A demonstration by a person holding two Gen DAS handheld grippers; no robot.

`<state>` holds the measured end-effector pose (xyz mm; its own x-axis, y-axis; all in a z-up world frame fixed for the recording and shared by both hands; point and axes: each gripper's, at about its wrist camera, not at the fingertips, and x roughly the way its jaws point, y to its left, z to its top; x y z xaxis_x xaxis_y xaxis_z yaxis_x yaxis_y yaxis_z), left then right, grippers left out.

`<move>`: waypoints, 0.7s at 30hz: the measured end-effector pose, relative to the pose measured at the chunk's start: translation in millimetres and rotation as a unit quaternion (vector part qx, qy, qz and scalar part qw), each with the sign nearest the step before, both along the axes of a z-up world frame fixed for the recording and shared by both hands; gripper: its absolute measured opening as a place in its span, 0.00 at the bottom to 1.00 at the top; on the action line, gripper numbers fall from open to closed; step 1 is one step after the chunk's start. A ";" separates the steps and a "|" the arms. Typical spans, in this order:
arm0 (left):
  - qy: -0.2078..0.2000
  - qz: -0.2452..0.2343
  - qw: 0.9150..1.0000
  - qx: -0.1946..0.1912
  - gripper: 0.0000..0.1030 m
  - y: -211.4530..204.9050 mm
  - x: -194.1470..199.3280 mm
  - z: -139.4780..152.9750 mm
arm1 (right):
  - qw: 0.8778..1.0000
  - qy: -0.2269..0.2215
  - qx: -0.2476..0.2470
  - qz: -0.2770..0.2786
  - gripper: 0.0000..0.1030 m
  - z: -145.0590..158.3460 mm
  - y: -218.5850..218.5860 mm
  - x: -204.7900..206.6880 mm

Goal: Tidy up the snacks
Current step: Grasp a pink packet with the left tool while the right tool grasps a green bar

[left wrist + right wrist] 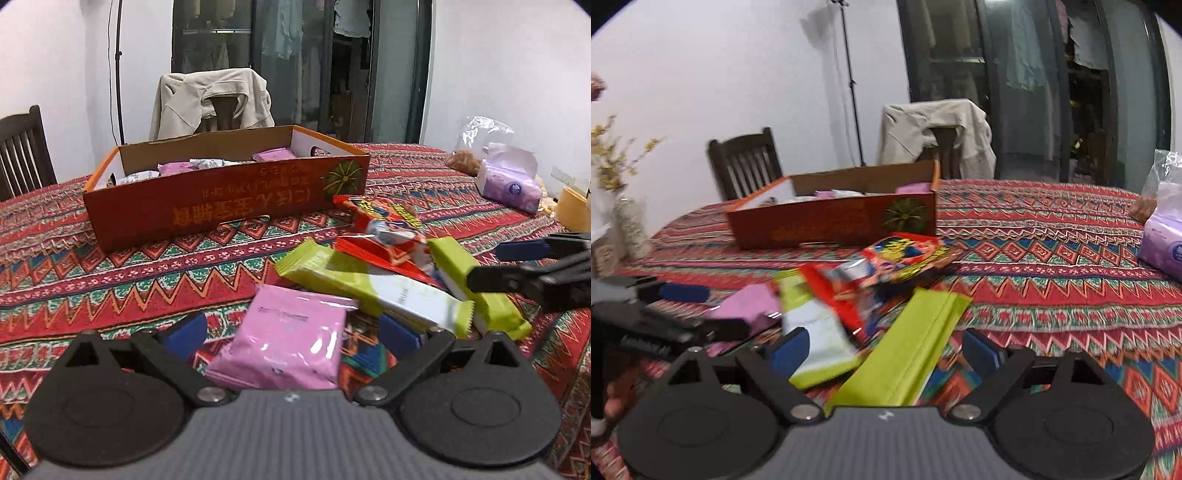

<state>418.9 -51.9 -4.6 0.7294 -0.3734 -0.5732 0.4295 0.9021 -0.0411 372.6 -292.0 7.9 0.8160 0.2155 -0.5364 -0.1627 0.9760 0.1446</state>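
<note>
Left tool [291,334] straddles pink packet [284,343], bare tablecloth [129,280] leftward

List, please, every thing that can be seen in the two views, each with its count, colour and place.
cardboard box: 1, red-orange, far on table, holding pink and pale packets
pink packet: 1, between the open left gripper's fingers
green packets: 2, beside the pink one
red packets: at least 2, behind the green ones
tissue pack: 1, lilac, right side
tablecloth: 1, red patterned
chairs: 2, dark; one under a beige jacket
vase: 1, yellow flowers, left
left gripper: open
right gripper: open, over a green packet
</note>
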 end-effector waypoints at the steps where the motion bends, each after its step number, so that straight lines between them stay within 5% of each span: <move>1: 0.008 0.002 1.000 -0.006 0.98 2.3 3.8 -3.4 | 1.000 0.006 -0.002 -0.002 0.80 -2.3 -1.1 10.0; 3: 0.029 0.005 0.999 -0.023 0.94 8.4 10.3 -4.9 | 1.000 0.020 -0.006 0.003 0.66 -7.8 -1.2 26.0; 7: 0.029 -0.004 0.999 -0.027 0.69 9.3 10.2 -4.4 | 0.998 0.044 -0.037 0.016 0.57 -19.1 2.1 41.1; 14: 0.025 0.010 1.000 -0.016 0.65 6.0 3.0 -2.8 | 0.997 0.045 -0.054 0.028 0.35 -19.9 -2.0 30.8; 21: 0.033 0.030 0.998 -0.037 0.60 16.7 -64.2 15.1 | 0.998 0.046 -0.031 0.027 0.34 -18.2 -19.5 -14.4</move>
